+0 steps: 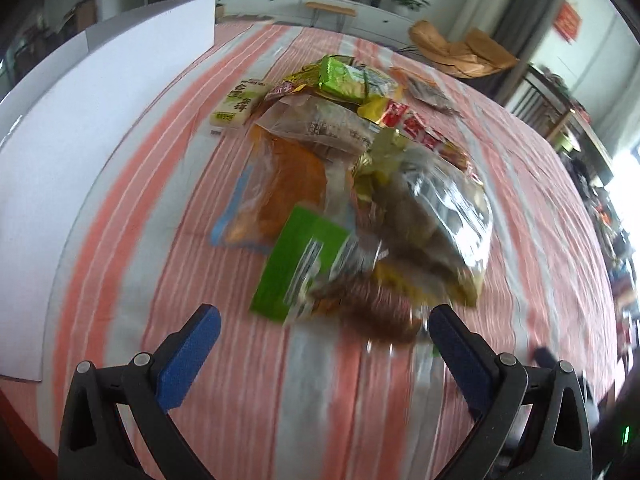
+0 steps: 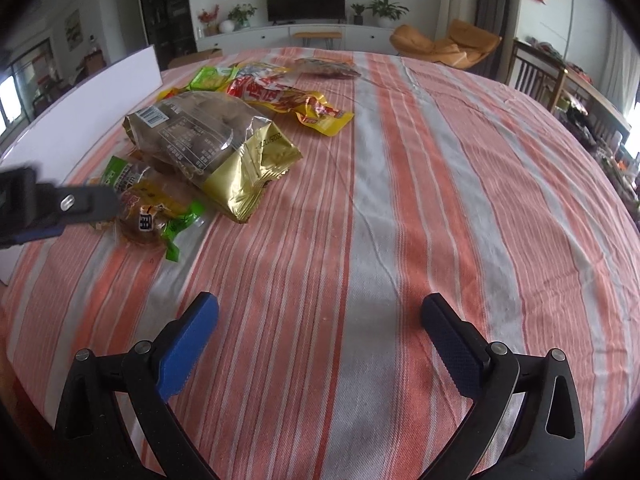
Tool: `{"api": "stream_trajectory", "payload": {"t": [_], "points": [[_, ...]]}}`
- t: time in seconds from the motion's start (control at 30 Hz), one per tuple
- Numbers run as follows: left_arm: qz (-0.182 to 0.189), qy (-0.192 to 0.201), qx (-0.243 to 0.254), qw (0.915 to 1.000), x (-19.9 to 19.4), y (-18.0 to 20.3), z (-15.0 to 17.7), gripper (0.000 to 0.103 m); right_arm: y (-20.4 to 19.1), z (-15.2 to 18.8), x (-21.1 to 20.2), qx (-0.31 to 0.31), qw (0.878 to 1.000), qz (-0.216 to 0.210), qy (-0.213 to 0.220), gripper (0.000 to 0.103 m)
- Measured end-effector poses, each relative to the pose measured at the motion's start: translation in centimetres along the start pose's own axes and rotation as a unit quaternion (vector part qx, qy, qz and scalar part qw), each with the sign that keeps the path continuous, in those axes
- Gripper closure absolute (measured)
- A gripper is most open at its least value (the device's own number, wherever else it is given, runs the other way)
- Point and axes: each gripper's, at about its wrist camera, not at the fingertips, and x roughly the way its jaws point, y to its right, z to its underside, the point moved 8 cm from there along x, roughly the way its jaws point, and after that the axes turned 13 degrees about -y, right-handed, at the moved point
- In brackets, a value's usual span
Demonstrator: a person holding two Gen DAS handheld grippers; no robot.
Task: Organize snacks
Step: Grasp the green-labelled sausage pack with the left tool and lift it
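Soft daylight fills both views, strongest from a blown-out window (image 1: 628, 200) at the right edge. The left wrist view is smeared by motion blur, worst over the nearest snack packets (image 1: 384, 248); the right wrist view is sharper, with glare on a gold foil bag (image 2: 248, 168). Fisheye distortion bows the striped tablecloth (image 2: 400, 200), and the corners vignette to black.
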Motion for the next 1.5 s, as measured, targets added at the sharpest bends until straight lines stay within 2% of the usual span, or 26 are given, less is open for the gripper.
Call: {"api": "stream_trajectory", "payload": {"t": [0.13, 0.23, 0.37, 0.53, 0.67, 0.77, 0.87, 0.93, 1.03, 1.1, 1.17, 1.23, 1.3, 1.4, 1.43, 1.5], "points": [[-0.012, -0.01, -0.009, 0.9998, 1.7, 0.1, -0.6, 0.0, 0.0, 0.0, 0.0, 0.0, 1.0, 0.0, 0.0, 0.0], [-0.031, -0.008, 0.002, 0.9995, 1.7, -0.5, -1.1, 0.0, 0.0, 0.1, 0.0, 0.0, 1.0, -0.001, 0.0, 0.0], [-0.087, -0.015, 0.015, 0.996, 1.6, -3.1, -1.3, 0.0, 0.0, 0.3, -0.3, -0.001, 1.0, -0.001, 0.001, 0.0], [-0.115, -0.021, 0.011, 0.9931, 0.9, -6.7, -0.7, 0.0, 0.0, 0.3, -0.2, 0.0, 1.0, -0.001, 0.001, 0.0], [-0.103, -0.013, 0.024, 0.9943, -0.3, -7.5, 0.2, 0.0, 0.0, 0.3, -0.2, -0.001, 1.0, -0.001, 0.001, 0.0], [-0.067, -0.005, 0.032, 0.9972, -1.6, -6.6, 0.4, 0.0, 0.0, 0.3, -0.2, -0.001, 1.0, -0.001, 0.001, 0.0], [-0.019, -0.009, 0.044, 0.9988, -2.5, -4.6, 0.3, 0.0, 0.0, 0.3, -0.2, 0.0, 1.0, 0.0, 0.001, 0.0], [-0.002, -0.013, 0.055, 0.9984, -2.6, -3.4, 0.3, 0.0, 0.0, 0.4, -0.2, 0.0, 1.0, 0.0, 0.001, 0.0], [0.007, -0.024, 0.089, 0.9957, -2.2, -0.5, -0.7, 0.0, 0.0, 0.3, -0.2, 0.0, 1.0, 0.0, 0.001, 0.0], [0.011, -0.018, 0.114, 0.9933, -2.5, 0.4, -1.4, 0.0, 0.0, 0.4, -0.2, 0.0, 1.0, 0.0, 0.002, 0.0], [0.027, -0.014, 0.145, 0.989, -2.7, 0.8, -2.3, 0.0, 0.0, 0.3, -0.2, -0.001, 1.0, -0.001, 0.002, 0.0], [0.041, -0.057, 0.182, 0.9809, -1.1, 0.3, -2.4, 0.0, 0.0, 0.4, -0.3, -0.002, 1.0, -0.001, 0.003, 0.0], [0.034, -0.079, 0.207, 0.9746, 0.1, -0.4, -1.6, 0.0, 0.0, 0.3, -0.3, -0.002, 1.0, -0.001, 0.003, 0.0], [0.041, -0.118, 0.274, 0.9535, 1.2, -0.7, 1.6, 0.0, 0.0, 0.3, -0.3, -0.002, 1.0, -0.001, 0.003, 0.0], [0.036, -0.113, 0.303, 0.9456, 0.9, -0.6, 2.6, 0.0, 0.0, 0.3, -0.3, -0.002, 1.0, -0.001, 0.003, 0.0], [0.05, -0.125, 0.341, 0.9304, 0.4, -0.5, 4.7, 0.0, 0.0, 0.3, -0.3, -0.002, 1.0, -0.001, 0.003, 0.0]]}}
